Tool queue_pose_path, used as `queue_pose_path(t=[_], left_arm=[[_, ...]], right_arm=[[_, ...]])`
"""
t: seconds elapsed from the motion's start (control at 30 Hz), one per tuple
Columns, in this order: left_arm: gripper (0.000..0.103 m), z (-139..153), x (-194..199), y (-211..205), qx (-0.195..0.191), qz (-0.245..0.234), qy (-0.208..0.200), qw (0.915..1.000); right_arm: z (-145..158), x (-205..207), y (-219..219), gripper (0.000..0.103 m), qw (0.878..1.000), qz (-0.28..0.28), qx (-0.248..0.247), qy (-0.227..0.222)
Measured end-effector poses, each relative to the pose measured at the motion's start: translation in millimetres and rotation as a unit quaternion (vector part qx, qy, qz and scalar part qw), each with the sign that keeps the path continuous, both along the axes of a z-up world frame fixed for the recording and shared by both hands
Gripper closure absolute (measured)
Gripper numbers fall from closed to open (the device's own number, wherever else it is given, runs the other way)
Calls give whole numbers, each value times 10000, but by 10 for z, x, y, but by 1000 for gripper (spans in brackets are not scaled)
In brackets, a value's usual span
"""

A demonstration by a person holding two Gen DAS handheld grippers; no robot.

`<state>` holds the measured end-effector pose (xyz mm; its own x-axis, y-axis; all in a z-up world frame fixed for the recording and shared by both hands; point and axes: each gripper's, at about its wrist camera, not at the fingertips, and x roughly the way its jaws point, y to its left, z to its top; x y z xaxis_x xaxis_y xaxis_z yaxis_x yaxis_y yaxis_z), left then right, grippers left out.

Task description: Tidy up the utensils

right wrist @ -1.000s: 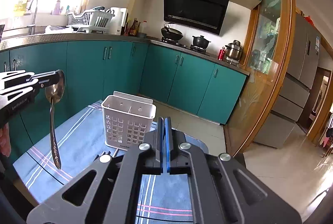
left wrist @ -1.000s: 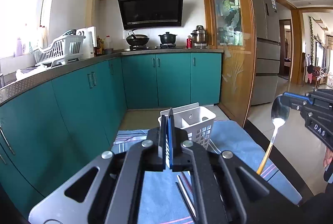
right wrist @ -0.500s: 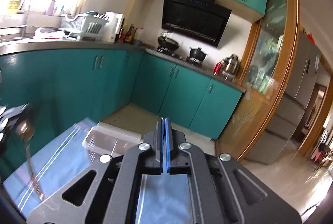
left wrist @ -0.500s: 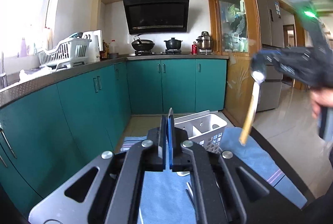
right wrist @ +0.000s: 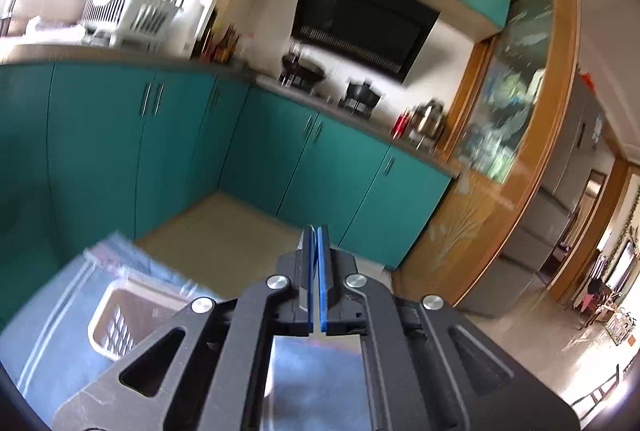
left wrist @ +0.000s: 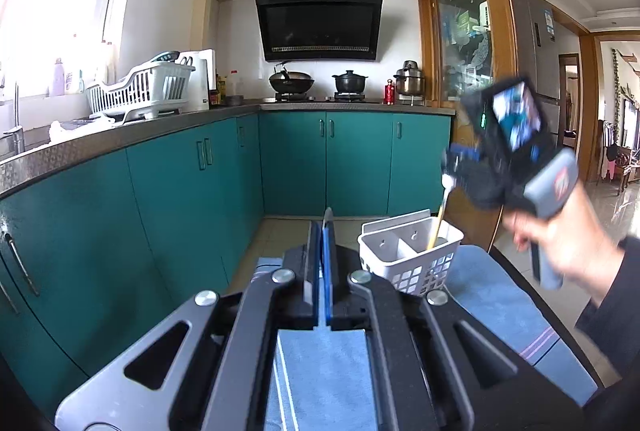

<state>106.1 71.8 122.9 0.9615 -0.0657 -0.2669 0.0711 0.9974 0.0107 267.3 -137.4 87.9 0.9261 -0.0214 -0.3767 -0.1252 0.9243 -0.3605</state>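
A white slotted utensil caddy (left wrist: 412,255) stands on a blue striped cloth (left wrist: 500,303); it also shows blurred at the lower left of the right wrist view (right wrist: 120,315). My right gripper (left wrist: 450,167) is shut on the bowl of a gold-handled spoon (left wrist: 440,215), held upright with the handle tip inside the caddy's right compartment. In its own view the right gripper (right wrist: 316,243) has its jaws together. My left gripper (left wrist: 325,231) is shut and empty, left of the caddy.
Teal kitchen cabinets (left wrist: 192,183) run along the left and back beyond the table. A wood-framed glass door (left wrist: 460,63) stands behind the caddy. A dark table edge (left wrist: 516,271) lies at the right of the cloth.
My right gripper has swung the spoon from the far right, up and over, to above the caddy, and lowered its handle into the right compartment. The left gripper has stayed shut.
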Motion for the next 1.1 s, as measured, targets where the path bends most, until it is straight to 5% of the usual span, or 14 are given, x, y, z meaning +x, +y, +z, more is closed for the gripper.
queue_pose_path(t=[0.13, 0.27, 0.53, 0.7, 0.8, 1.1], left_arm=[[102, -20, 35, 31, -2, 18, 61, 10000], [102, -18, 50, 27, -21, 1, 75, 10000], [102, -96, 110, -42, 22, 3, 149, 9999], [102, -190, 153, -131, 49, 111, 178, 9998], [102, -216, 167, -153, -77, 70, 232, 9997], [102, 317, 468, -446, 84, 241, -130, 9996]], right_arm=[[-290, 45, 7, 97, 9994, -96, 70, 315], [-283, -124, -76, 50, 9994, -232, 167, 185], [-132, -1472, -811, 5, 9832, -198, 1705, -620], [-702, -2344, -1314, 3, 9639, -682, 2303, -1148], [-758, -2242, -1512, 3, 9576, -459, 2811, -441], [-795, -2251, -1718, 3, 9524, -597, 2958, -437]])
